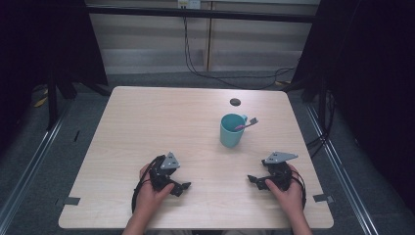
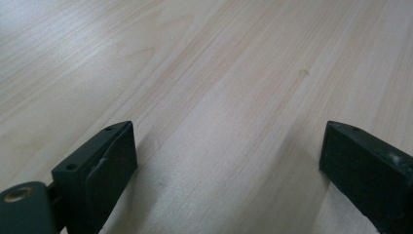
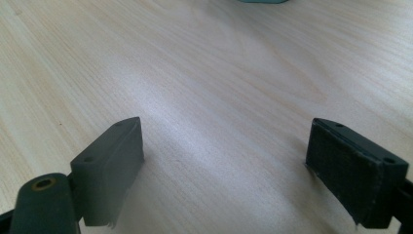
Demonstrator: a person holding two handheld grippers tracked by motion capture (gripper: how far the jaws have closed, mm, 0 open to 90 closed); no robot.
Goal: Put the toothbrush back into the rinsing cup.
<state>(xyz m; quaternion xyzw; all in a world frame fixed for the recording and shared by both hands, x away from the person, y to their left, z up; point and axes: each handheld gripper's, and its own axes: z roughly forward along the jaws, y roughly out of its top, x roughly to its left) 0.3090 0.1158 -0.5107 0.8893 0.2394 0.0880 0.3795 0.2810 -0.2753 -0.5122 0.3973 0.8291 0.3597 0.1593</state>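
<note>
A teal cup [image 1: 231, 129] stands upright right of the table's middle. In it leans a toothbrush [image 1: 246, 125] with a pink head, its grey handle sticking out over the rim to the right. My left gripper [image 1: 181, 188] rests low at the front left of the table, a hand around it. In the left gripper view the left gripper [image 2: 226, 146] is open over bare wood. My right gripper [image 1: 255, 182] sits at the front right, well short of the cup. Seen in its own view, the right gripper [image 3: 224, 141] is open and holds nothing, with the cup's base [image 3: 263, 1] at the top edge.
The light wooden table [image 1: 161, 122] has a small dark round hole [image 1: 235, 102] behind the cup. Grey tape strips mark the front corners [image 1: 72, 200] [image 1: 323, 198]. Cables hang along the wall behind [image 1: 195, 68]. Dark curtains flank both sides.
</note>
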